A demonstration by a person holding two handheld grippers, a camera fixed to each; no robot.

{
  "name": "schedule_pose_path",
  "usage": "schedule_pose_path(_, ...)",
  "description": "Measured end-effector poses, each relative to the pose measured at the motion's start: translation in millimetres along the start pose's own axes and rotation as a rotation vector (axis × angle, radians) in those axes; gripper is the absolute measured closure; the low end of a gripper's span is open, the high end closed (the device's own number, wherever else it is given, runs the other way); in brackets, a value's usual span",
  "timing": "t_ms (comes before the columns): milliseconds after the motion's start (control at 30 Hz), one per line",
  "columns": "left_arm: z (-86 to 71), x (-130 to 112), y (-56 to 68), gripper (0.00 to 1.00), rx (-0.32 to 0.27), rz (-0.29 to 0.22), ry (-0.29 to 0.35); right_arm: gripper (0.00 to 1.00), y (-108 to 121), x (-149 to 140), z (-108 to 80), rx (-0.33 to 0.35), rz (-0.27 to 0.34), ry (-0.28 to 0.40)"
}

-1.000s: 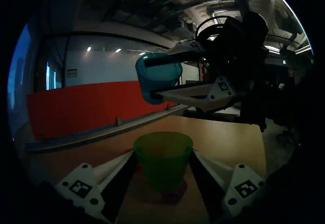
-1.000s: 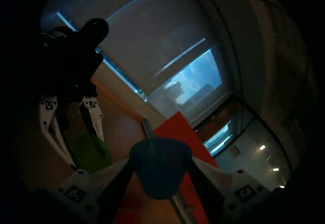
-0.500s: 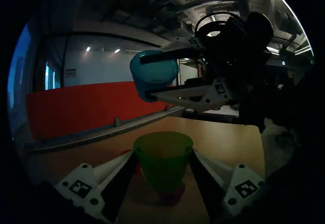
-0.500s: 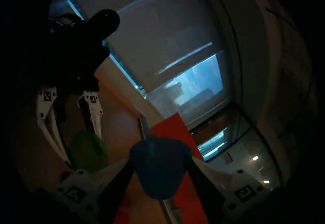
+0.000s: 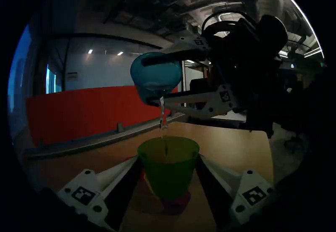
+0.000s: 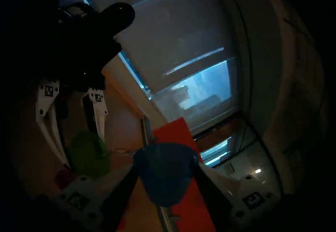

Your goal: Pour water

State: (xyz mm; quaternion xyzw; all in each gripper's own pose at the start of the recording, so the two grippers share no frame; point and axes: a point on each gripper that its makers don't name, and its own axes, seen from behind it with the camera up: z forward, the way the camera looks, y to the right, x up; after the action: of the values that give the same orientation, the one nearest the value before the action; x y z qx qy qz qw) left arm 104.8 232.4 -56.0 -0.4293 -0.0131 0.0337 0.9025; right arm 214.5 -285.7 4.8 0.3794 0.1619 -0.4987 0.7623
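Right gripper (image 5: 148,81): my jaws clamp the blue cup (image 5: 156,75) mid-wall, tilted, water (image 5: 161,116) streaming.
Left gripper (image 5: 168,161): jaws pinch the green cup (image 5: 169,175) by its sides.
Handling: light, thin plastic, I judge; squeeze gently.

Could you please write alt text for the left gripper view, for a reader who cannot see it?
A thin stream of water falls from a tilted blue cup, held by the right gripper, into a green cup held upright in the left gripper above a wooden table. A red panel stands behind in a dim room.
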Motion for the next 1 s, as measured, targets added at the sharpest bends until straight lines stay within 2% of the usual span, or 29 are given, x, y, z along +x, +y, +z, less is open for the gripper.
schedule_pose_path(1000, 2.8, 4, 3.8, 0.15, -0.011, 0.008, 0.000, 0.11, 13, 5, -5.7, -0.036, -0.106, 0.001)
